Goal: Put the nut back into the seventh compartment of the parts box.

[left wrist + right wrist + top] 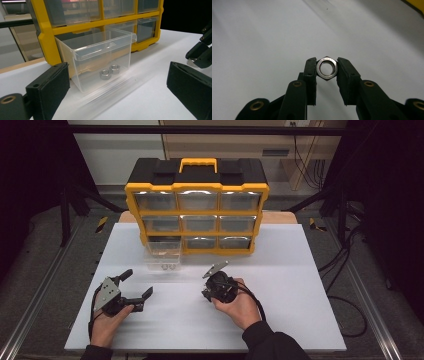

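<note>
Steel nut (327,68) pinched flat-to-flat in my right tongs (326,71) could twist out and roll across the white surface (280,290) before reaching the clear drawer (162,255) at eleven o'clock, while my left tongs (137,283) gape empty.

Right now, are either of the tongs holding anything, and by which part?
The right tongs clamp a silver steel hex nut by two opposite flat sides. The left tongs are open, holding nothing.
</note>
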Demonstrator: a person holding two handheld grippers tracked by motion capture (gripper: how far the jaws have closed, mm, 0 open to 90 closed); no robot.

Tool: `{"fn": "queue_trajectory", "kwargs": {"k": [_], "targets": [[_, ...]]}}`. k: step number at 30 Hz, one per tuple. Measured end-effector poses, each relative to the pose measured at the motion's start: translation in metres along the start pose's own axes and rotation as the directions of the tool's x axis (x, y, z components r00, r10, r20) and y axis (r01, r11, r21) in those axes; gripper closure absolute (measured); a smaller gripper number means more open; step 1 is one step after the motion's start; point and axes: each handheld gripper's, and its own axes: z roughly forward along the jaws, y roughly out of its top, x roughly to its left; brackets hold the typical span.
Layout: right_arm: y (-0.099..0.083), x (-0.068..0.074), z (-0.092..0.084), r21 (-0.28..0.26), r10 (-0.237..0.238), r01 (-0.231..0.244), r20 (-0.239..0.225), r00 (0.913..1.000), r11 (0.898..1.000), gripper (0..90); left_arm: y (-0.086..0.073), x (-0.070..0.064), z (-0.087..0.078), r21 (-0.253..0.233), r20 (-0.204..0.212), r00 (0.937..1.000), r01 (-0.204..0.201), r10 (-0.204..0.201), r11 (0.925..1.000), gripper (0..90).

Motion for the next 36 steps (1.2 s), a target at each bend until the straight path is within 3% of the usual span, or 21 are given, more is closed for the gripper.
{"fn": "queue_trajectory", "kwargs": {"k": [12,36], "targets": [[0.014,-0.002,-0.003,-0.031,0.019,-0.018,0.008,0.9998,0.999,69.8,0.000,0.000,0.000,-0.001,-0.001,1.0000,0.001,-0.001,1.0000,4.2],[0.043,-0.005,-0.004,-0.089,0.004,-0.003,0.001,1.0000,0.996,69.8,0.000,0.000,0.000,-0.003,0.001,1.0000,0.003,-0.003,1.0000,4.2]]}}
